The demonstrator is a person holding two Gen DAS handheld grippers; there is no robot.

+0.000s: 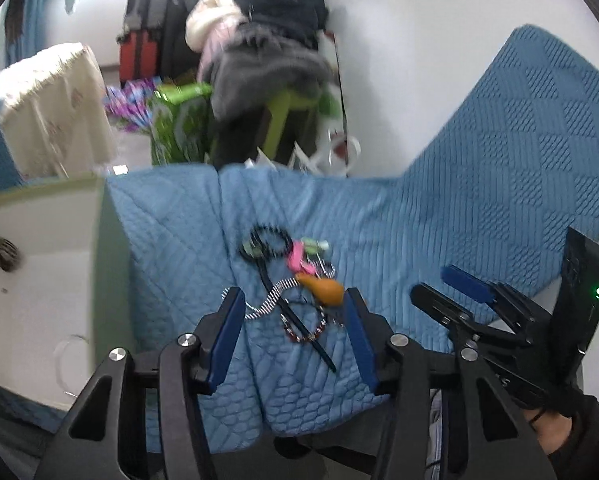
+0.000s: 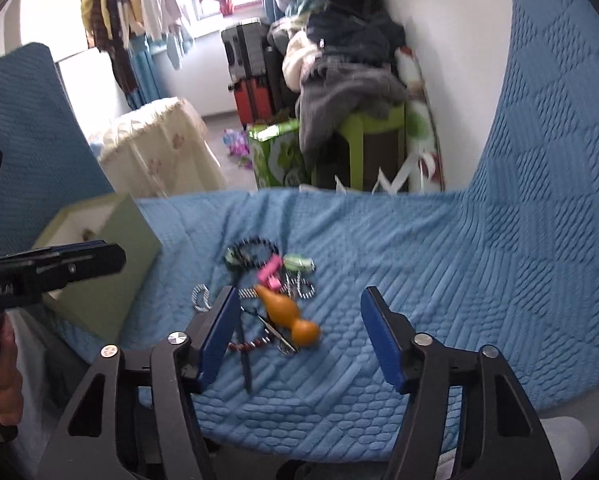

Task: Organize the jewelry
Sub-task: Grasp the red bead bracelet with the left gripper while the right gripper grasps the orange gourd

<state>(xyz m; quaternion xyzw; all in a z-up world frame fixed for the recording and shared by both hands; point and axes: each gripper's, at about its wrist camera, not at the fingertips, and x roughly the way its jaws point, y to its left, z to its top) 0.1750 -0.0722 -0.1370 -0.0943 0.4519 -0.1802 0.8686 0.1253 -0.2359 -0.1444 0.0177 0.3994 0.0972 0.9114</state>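
Green box (image 1: 39,280) at left on the blue quilted cover (image 1: 439,232), lid off, white inside; holds one small striped item (image 1: 5,254) near the far wall, plus a clear ring shape (image 1: 69,364) nearer the camera, too faint to identify. Same box (image 2: 111,280) in right wrist view, tilted, only a small dark item visible inside.

Jewelry pile (image 1: 291,280) loose on the cover, just right of the box, not in any container. In the pile: black bead bracelet (image 1: 265,240), pink clip (image 1: 297,260), orange gourd-shaped pendant (image 1: 325,290), black-and-white striped cord (image 1: 271,298), dark red bead bracelet (image 1: 303,332), thin dark stick (image 1: 299,324). Items touching and overlapping.

Left hand-held gripper (image 1: 295,320): blue pads spread apart, nothing between them but the near edge of the pile below. Right hand-held gripper (image 2: 295,332): pads wide apart, hovering above the pile (image 2: 267,292), gourd pendant (image 2: 291,316) between them, no contact seen.

White lettering on the left tool's body in right wrist view, too blurred to read. Green printed box (image 2: 275,152) on the floor beyond, print not legible.
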